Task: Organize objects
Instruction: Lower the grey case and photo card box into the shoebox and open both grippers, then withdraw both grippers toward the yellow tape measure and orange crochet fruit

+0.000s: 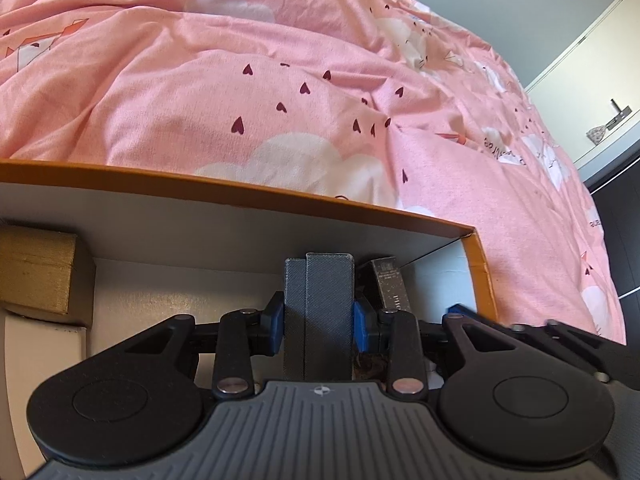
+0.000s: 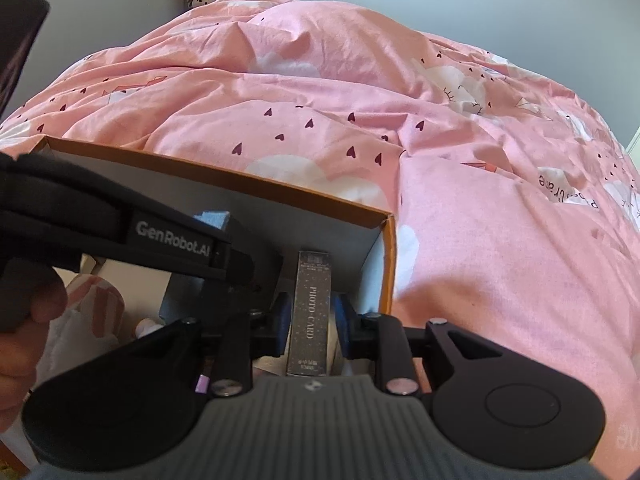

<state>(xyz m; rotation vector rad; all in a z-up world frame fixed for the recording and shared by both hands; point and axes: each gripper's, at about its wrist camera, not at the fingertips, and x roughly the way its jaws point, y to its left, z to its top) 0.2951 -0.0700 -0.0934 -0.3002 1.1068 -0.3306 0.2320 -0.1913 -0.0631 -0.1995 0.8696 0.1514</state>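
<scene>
An orange-rimmed cardboard box (image 1: 240, 194) with white inner walls lies on a pink bed cover; it also shows in the right wrist view (image 2: 280, 186). My left gripper (image 1: 319, 322) is shut on a grey textured case (image 1: 320, 304), held upright inside the box near its right end. My right gripper (image 2: 310, 320) is shut on a dark glittery box (image 2: 311, 312) printed "PHOTO CARD", held inside the box's right corner. That photo card box also shows beside the grey case in the left wrist view (image 1: 390, 284). The left gripper's black body (image 2: 168, 240) crosses the right wrist view.
A gold-brown box (image 1: 38, 272) and a white box (image 1: 44, 344) sit in the cardboard box's left part. A pink-and-white soft item (image 2: 96, 304) lies lower left in the right wrist view. The rumpled pink cover (image 2: 480, 200) surrounds the box. White cupboard doors (image 1: 592, 60) stand far right.
</scene>
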